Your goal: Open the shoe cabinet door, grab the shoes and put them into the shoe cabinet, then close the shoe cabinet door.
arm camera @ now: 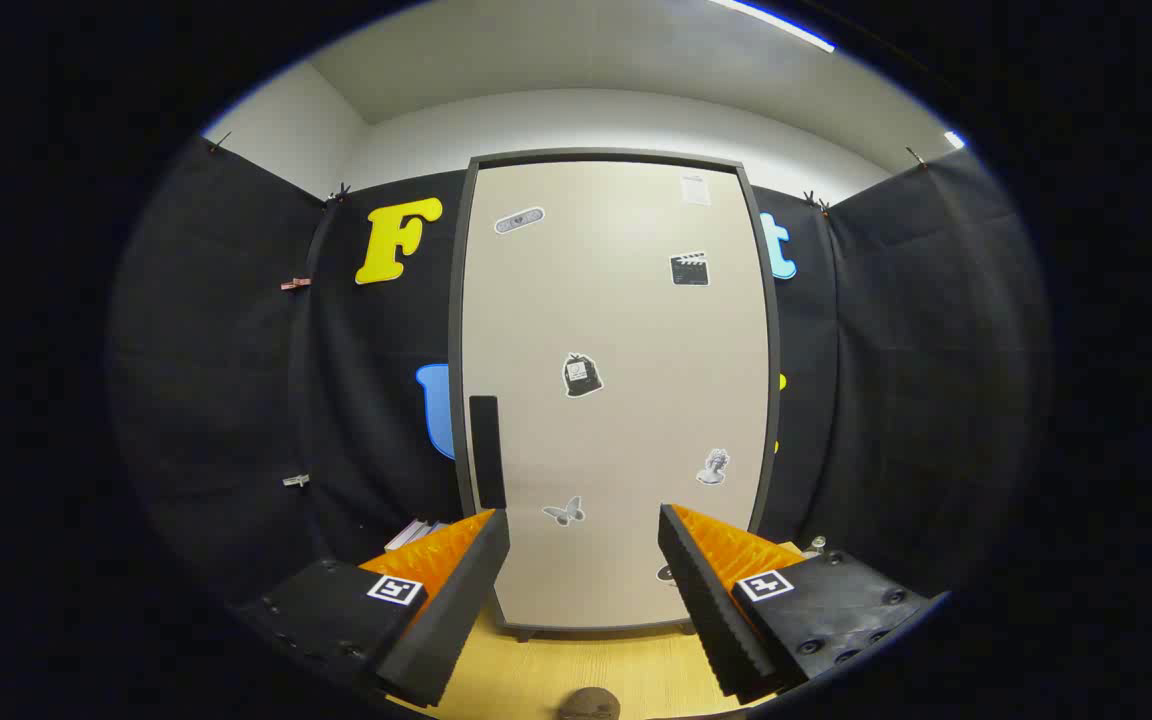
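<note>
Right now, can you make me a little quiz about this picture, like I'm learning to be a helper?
1. True or false: the shoe cabinet door is shut.
2. Which side of the door is the dark handle nearest?
A. just above the left finger
B. just above the right finger
C. at the very top
3. Fill in: the gripper has its fingers ____, with nothing between them.

Key:
1. True. The door sits flat in its dark frame.
2. A. The handle is by the door's edge, just above the left finger.
3. Open. The fingers stand apart, pointing at the door ahead over the wooden floor.
</note>
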Action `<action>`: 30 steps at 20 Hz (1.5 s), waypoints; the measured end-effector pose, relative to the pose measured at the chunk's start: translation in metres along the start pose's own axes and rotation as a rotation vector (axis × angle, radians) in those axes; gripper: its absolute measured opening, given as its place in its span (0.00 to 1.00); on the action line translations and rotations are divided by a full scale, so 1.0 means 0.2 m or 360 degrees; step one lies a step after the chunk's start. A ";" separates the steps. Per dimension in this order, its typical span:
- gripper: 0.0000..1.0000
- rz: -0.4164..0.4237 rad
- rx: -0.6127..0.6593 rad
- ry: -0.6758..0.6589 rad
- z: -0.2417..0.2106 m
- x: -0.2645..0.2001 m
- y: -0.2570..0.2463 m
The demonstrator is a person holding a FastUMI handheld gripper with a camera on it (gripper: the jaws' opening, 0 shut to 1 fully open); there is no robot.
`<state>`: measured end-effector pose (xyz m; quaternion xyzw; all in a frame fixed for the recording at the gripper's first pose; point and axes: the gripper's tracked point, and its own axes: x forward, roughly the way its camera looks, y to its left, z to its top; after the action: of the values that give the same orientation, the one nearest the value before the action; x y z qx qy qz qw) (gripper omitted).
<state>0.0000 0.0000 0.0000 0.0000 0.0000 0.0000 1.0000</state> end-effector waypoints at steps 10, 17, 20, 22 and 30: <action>0.98 0.0000 0.0004 -0.0016 0.02 -0.04 0.01; 0.98 0.0023 0.0006 0.0007 -0.01 -0.03 0.04; 0.98 0.0047 0.0013 0.0018 -0.03 0.00 0.08; 0.98 0.0051 0.0005 0.0029 -0.04 0.03 0.10; 0.98 0.0106 0.0015 0.0073 -0.09 0.26 0.30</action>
<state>0.0527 0.0600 -0.0181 0.0047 0.0231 0.0332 0.9992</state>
